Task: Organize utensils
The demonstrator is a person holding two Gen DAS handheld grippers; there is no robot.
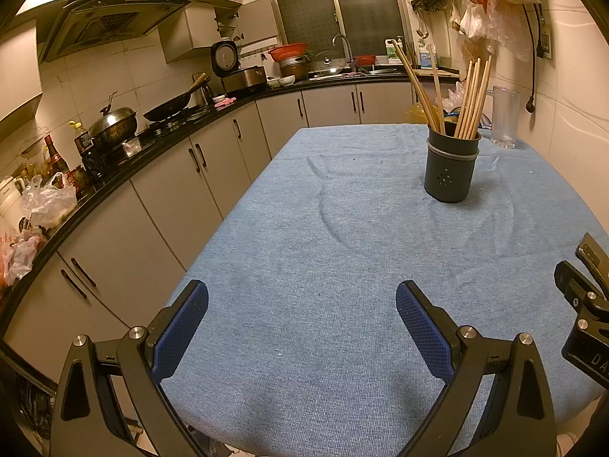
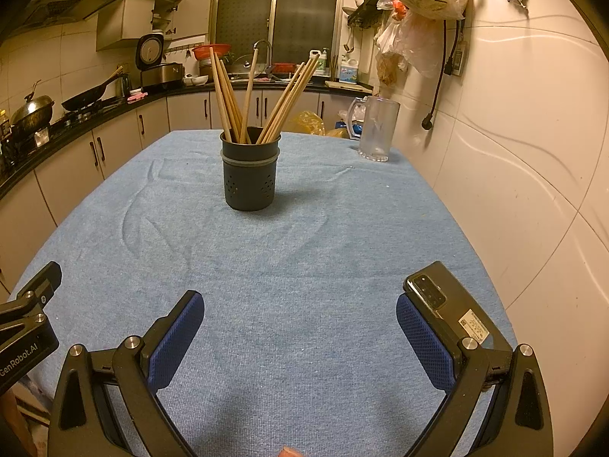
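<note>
Both grippers — left gripper (image 1: 302,304) and right gripper (image 2: 300,314) — hover level over the table (image 2: 304,251), jaws wide and empty, facing the chopstick holder (image 2: 250,169).

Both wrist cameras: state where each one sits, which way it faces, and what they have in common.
Left wrist: rides the left gripper, low over the blue tablecloth, facing the chopstick holder ahead-right; its open fingers and the other gripper's edge show.
Right wrist: rides the right gripper, facing the holder almost straight ahead; its open fingers, the left gripper's edge and a phone show.
Shared: holder, chopsticks, clear pitcher, kitchen counter.
</note>
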